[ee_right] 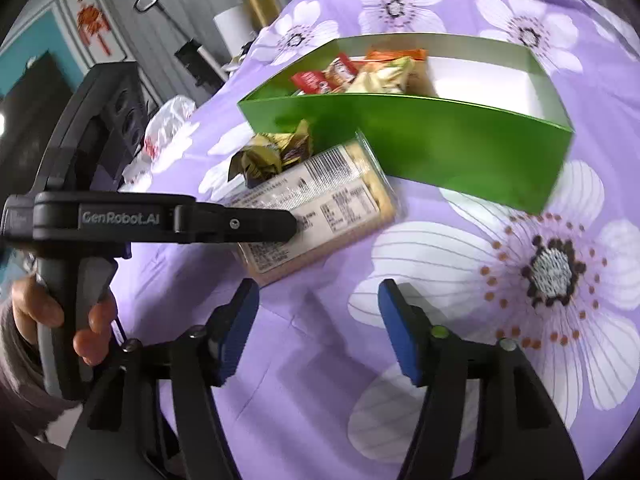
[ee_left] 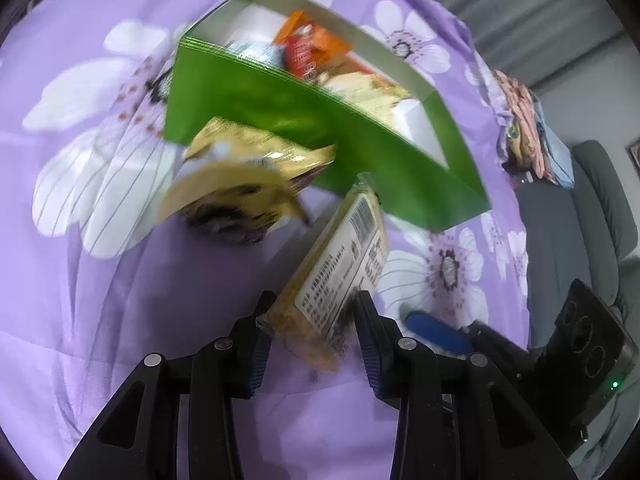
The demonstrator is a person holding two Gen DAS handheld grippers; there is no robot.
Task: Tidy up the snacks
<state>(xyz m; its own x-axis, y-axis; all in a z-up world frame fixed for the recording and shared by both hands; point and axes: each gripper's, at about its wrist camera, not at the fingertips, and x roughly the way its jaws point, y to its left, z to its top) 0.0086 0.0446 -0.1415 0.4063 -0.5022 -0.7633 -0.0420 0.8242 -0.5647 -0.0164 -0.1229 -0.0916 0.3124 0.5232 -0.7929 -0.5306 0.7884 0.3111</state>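
My left gripper (ee_left: pixel 314 340) is shut on a clear cracker pack with a white label (ee_left: pixel 340 280), held just above the purple cloth; it also shows in the right wrist view (ee_right: pixel 316 204). A green box (ee_left: pixel 320 128) with several snack packets inside stands beyond it, also in the right wrist view (ee_right: pixel 420 140). A gold snack packet (ee_left: pixel 240 176) lies in front of the box, also seen in the right wrist view (ee_right: pixel 276 152). My right gripper (ee_right: pixel 318 328) is open and empty, above the cloth near the cracker pack. The left gripper's arm (ee_right: pixel 160 220) crosses the right wrist view.
The purple flowered cloth (ee_right: pixel 520 280) covers the table. A clear plastic bag (ee_right: pixel 168 128) lies at the far left edge. A grey sofa (ee_left: pixel 580 220) stands past the table's right edge, with folded cloth (ee_left: pixel 528 132) at the corner.
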